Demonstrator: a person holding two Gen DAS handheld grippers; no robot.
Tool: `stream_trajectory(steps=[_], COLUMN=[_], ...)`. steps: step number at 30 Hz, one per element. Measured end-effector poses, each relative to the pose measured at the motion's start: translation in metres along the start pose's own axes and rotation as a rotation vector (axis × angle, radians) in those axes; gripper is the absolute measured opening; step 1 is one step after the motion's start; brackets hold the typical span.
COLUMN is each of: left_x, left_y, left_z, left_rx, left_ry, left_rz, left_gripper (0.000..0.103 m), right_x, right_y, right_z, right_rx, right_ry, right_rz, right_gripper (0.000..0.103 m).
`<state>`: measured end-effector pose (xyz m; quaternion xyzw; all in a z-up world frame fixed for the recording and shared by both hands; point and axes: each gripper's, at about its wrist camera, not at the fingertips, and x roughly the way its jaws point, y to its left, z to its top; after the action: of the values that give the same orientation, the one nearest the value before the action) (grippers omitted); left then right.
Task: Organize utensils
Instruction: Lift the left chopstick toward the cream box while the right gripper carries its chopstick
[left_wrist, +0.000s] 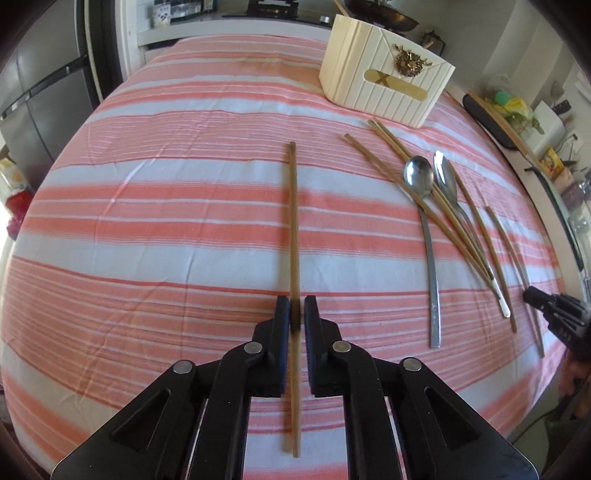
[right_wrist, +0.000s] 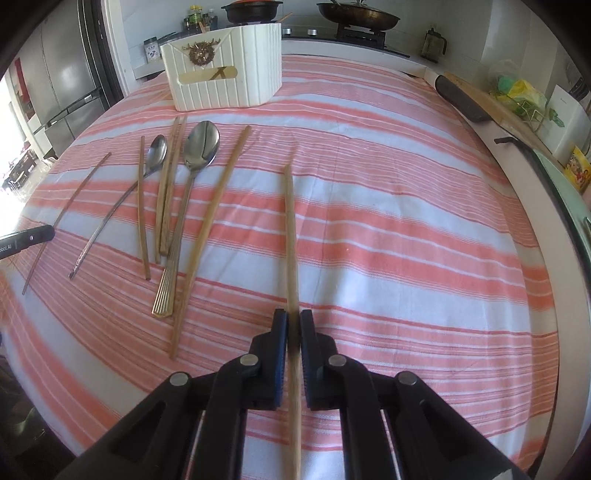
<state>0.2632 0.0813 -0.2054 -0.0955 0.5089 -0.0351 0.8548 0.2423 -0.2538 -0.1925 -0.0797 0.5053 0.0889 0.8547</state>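
Observation:
In the left wrist view my left gripper (left_wrist: 296, 306) is shut on a bamboo chopstick (left_wrist: 293, 221) that runs straight ahead over the striped cloth. In the right wrist view my right gripper (right_wrist: 293, 321) is shut on a paler chopstick (right_wrist: 290, 229) that points away from me. Between the two grippers lie two steel spoons (right_wrist: 201, 144) (right_wrist: 157, 151) and several loose chopsticks (right_wrist: 214, 206). A white ribbed utensil holder (left_wrist: 384, 81) (right_wrist: 225, 74) with a gold emblem stands at the far side. The right gripper (left_wrist: 543, 302) shows at the left view's right edge. The left gripper (right_wrist: 33, 236) shows at the right view's left edge.
A pink and white striped cloth (left_wrist: 166, 221) covers the table. Behind it is a stove with a dark pan (right_wrist: 358, 14) and a pot (right_wrist: 251, 9). A grey fridge (left_wrist: 44, 96) stands at the left. A wooden board (right_wrist: 491, 103) and bags lie along the right-hand counter.

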Motion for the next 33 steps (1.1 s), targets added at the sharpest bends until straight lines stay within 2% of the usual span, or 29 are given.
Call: stream_trajectory(steps=[1,2,4,5,6,10,15,19,20,21,22,23,25,28,33], left_x=[-0.001,-0.003,-0.006,-0.006,-0.005,0.012,0.042,0.056,0.057,0.059,0.060,0.061,0.061,0.042,-0.025], left_y=[0.000,0.000,-0.003,-0.005,-0.006,-0.014,-0.014,-0.012,-0.012,-0.013,-0.014,-0.015,-0.013,-0.016,-0.021], left_z=[0.004,0.008,0.017,0.022,0.028,0.049,0.074,0.092,0.096,0.101,0.106,0.108,0.113,0.115,0.115], left_rx=[0.004,0.015,0.060,0.089,0.116,0.204,0.226,0.208,0.206,0.206,0.209,0.211,0.184,0.162,0.149], left_ry=[0.003,-0.004,-0.013,-0.009,-0.009,0.020,0.076,0.106,0.109,0.109,0.106,0.101,0.093,0.026,-0.127], left_rz=[-0.011,-0.007,0.013,0.021,0.029,0.067,0.099,0.110,0.115,0.118,0.125,0.124,0.091,0.070,-0.013], left_gripper=[0.031,0.040,0.049,0.052,0.052,0.056,0.056,0.051,0.041,0.034,0.018,0.006,0.004,0.004,0.004], right_x=[0.001,0.002,0.003,0.004,0.005,0.011,0.033,0.049,0.053,0.056,0.060,0.063,0.066,0.057,-0.008], right_y=[-0.001,-0.002,-0.004,-0.005,-0.006,-0.006,-0.001,-0.001,-0.001,-0.002,-0.001,-0.002,-0.006,-0.014,-0.016], right_z=[0.002,0.005,0.009,0.012,0.015,0.030,0.057,0.087,0.094,0.100,0.107,0.113,0.123,0.131,0.135], right_rx=[0.005,0.007,0.018,0.024,0.027,0.006,-0.042,-0.035,-0.022,-0.013,-0.012,-0.013,0.009,0.061,0.059], right_ry=[0.011,0.022,0.053,0.070,0.083,0.135,0.167,0.152,0.151,0.146,0.145,0.143,0.133,0.088,-0.077], right_rz=[0.010,0.023,0.066,0.091,0.108,0.127,0.097,0.075,0.078,0.073,0.066,0.060,0.072,0.108,0.140], right_gripper=[0.008,0.010,0.020,0.029,0.032,0.032,0.032,0.032,0.031,0.025,0.019,0.008,0.007,0.007,0.007])
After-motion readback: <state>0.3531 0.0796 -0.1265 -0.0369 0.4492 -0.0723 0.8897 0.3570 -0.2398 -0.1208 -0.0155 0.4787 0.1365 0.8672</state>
